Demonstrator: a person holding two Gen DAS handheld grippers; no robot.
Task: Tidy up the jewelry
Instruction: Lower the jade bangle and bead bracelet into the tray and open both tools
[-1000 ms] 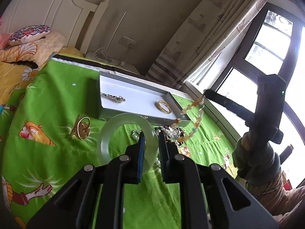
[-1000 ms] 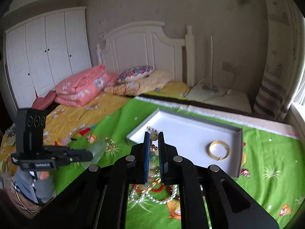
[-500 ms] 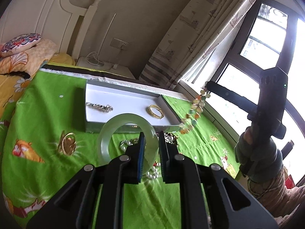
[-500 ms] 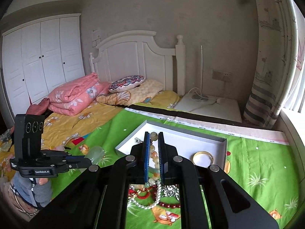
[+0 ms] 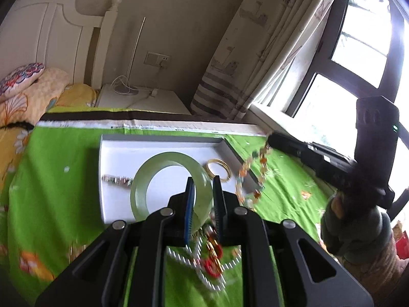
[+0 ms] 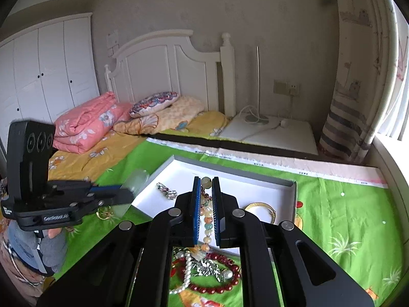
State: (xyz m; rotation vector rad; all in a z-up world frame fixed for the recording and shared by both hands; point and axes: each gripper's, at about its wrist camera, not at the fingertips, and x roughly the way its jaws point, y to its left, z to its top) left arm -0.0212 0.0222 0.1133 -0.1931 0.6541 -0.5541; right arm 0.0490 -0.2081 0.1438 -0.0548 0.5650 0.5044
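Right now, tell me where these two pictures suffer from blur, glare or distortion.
Left wrist view: window blown out white, pearl strand and cloth smeared by motion. Right wrist view: sharper, but jade bangle blurred, glare at the right edge; both bend straight lines, fisheye.

We see daylight glaring through the window (image 5: 358, 58), motion blur over the near jewelry, and fisheye-curved, dark corners.

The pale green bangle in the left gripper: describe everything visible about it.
The pale green bangle is a thick, smooth, translucent ring that looks like jade, unbroken. The left gripper is shut on its rim, holding it up above the white tray, its opening facing the left wrist camera. Only the gripper's pads touch it. In the right wrist view it shows blurred.
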